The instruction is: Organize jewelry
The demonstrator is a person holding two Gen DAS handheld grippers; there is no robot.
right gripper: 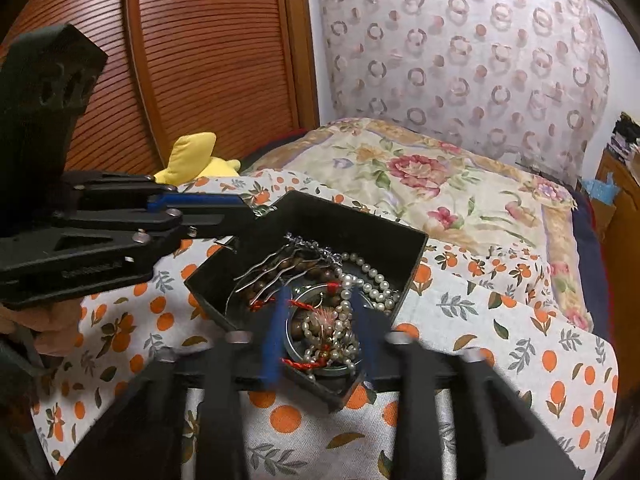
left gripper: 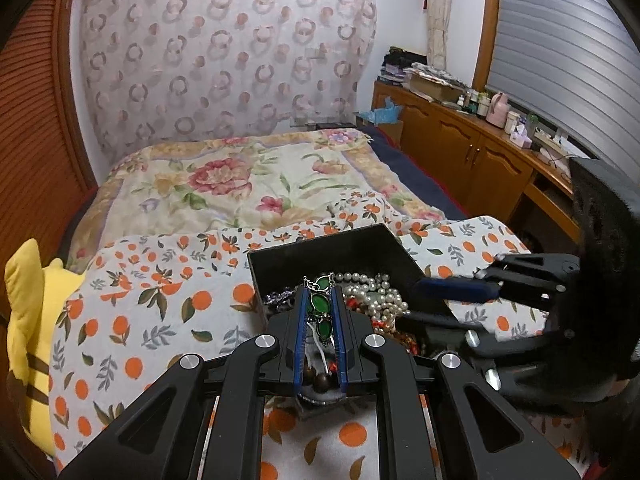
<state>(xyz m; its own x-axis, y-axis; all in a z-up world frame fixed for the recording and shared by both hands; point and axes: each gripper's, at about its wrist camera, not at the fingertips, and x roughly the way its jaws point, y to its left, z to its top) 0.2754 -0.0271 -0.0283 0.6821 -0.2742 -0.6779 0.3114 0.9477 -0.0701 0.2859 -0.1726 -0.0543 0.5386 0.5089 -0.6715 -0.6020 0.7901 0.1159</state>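
The left gripper (left gripper: 319, 304) has its blue-lined jaws drawn close on a green-stone necklace (left gripper: 320, 305), whose silver-framed stones sit pinched between them, its top link poking just beyond the tips and its brown beads hanging back toward the hinge. Directly ahead of and beneath these jaws lies a black box (left gripper: 340, 252) on an orange-print bedcover (left gripper: 152, 300); inside it, just right of the jaws, a heap of pearl strands (left gripper: 376, 294) touches red cord pieces. The right gripper (right gripper: 320, 320) hangs over the same box (right gripper: 384, 240) with its jaws spread apart, nothing between them but the pile below: pearls (right gripper: 340, 328), a red cord (right gripper: 298, 364), a round tin rim. Beyond its tips lie brown wooden beads (right gripper: 296, 270) and a wavy silver hairpin (right gripper: 264, 276). Far left of the left jaws, a yellow plush toy (left gripper: 36, 340) rests at the bed's edge; a floral blanket (left gripper: 240, 180) lies well beyond the box
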